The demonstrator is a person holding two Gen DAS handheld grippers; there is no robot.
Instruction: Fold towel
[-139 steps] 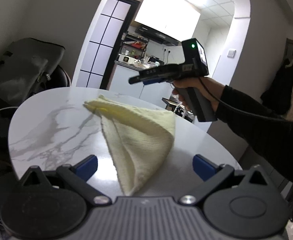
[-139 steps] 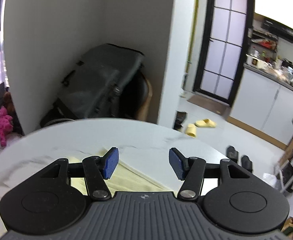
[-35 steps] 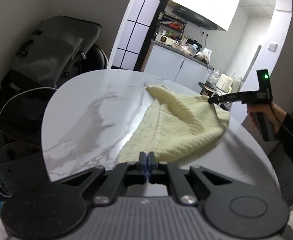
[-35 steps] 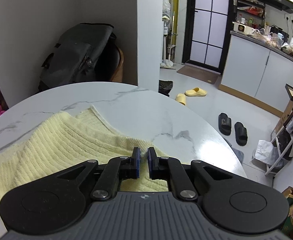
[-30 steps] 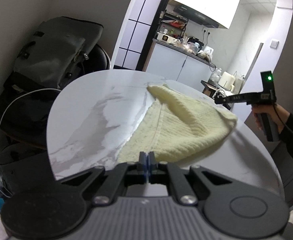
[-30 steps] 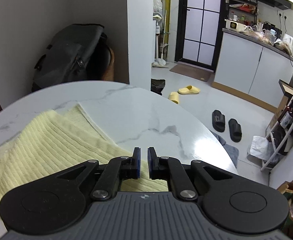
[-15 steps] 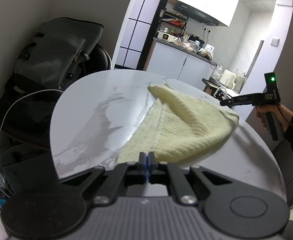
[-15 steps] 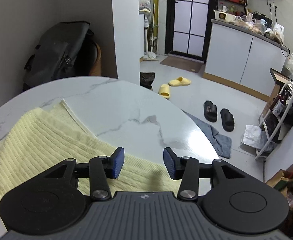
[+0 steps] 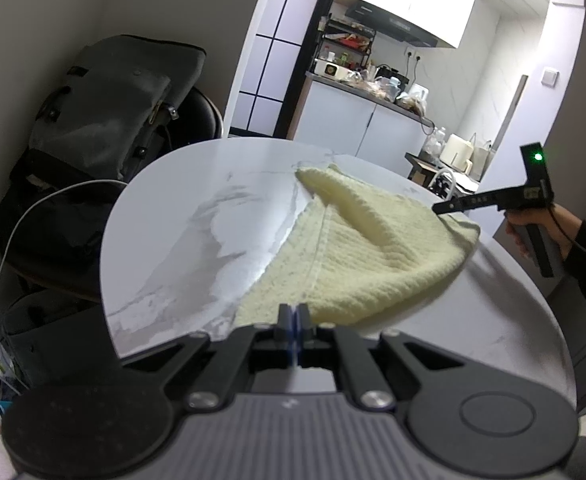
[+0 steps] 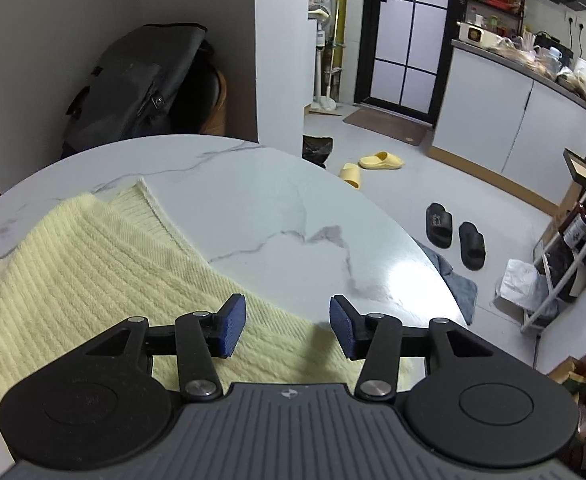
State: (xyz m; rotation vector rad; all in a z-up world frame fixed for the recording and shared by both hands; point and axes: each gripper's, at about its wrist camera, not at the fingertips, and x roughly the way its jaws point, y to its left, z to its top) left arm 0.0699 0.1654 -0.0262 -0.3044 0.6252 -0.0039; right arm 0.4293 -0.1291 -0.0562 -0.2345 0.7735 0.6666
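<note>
A pale yellow ribbed towel (image 9: 357, 256) lies folded on a round white marble table (image 9: 197, 248). My left gripper (image 9: 294, 318) is shut on the towel's near corner at the table's front edge. The towel also fills the lower left of the right wrist view (image 10: 77, 280). My right gripper (image 10: 287, 326) is open and empty, its blue pads just above the towel's edge. In the left wrist view the right gripper (image 9: 439, 208) hovers at the towel's far right corner.
A grey backpack (image 9: 105, 120) sits on a chair left of the table, with a white cable (image 9: 21, 232) hanging beside it. Beyond the table (image 10: 293, 216) are floor, slippers (image 10: 457, 236) and kitchen cabinets (image 10: 533, 132). A wire rack (image 10: 569, 260) stands at right.
My right gripper has opened and let go of the towel's corner, which now lies on the table. My left gripper has stayed shut on its corner.
</note>
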